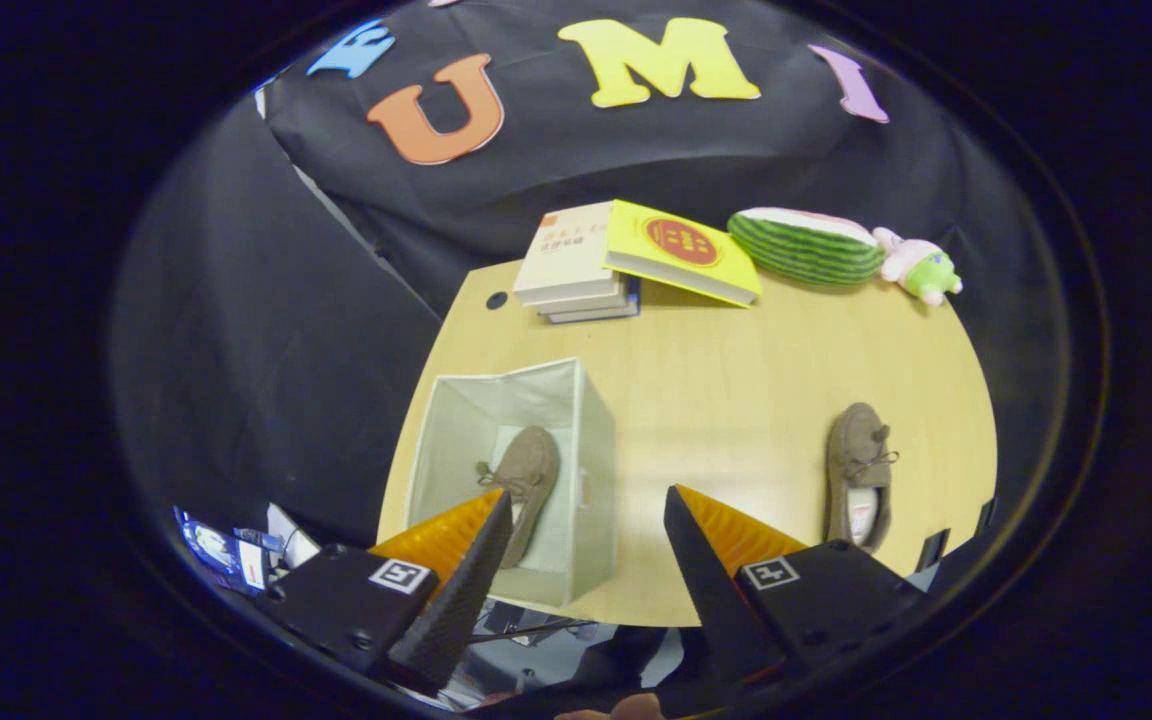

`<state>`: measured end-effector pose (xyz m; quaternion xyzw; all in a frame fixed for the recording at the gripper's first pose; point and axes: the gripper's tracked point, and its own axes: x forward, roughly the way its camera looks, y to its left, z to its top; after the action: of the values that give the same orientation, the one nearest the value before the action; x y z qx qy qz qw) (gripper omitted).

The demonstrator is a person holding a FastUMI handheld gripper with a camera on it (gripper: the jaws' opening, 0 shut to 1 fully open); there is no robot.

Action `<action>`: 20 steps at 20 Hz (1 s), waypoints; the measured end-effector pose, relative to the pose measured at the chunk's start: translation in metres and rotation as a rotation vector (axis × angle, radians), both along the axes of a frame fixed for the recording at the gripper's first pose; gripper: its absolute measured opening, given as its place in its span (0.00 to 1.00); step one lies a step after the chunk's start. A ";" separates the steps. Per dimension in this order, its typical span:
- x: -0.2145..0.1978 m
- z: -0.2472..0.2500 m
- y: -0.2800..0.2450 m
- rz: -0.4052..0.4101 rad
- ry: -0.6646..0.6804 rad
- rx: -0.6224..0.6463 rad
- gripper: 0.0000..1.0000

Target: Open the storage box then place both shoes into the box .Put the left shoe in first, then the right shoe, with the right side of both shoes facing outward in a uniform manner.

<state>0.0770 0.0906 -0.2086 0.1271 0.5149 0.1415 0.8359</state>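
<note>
A grey fabric storage box [591,440] stands open on the left part of the wooden table [736,370]. One brown shoe [526,480] lies inside it, partly hidden by my left finger. The other brown shoe [858,475] lies on the table to the right, beyond my right finger, toe pointing away. My gripper [588,515] hovers high above the table's near edge, open, with nothing between its fingers. The box's right wall sits in the gap between them.
A stack of books [586,265] with a yellow book [681,250] leaning on it lies at the table's far edge. A watermelon-slice plush [806,245] and a small pink-green plush toy [921,265] sit at the far right. A small hole [497,299] marks the table's far left.
</note>
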 end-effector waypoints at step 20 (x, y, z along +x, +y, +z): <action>-0.022 -0.175 -0.261 -0.120 0.321 -0.113 0.99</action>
<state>0.0555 -0.1702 -0.3839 0.1314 0.6402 0.0402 0.7558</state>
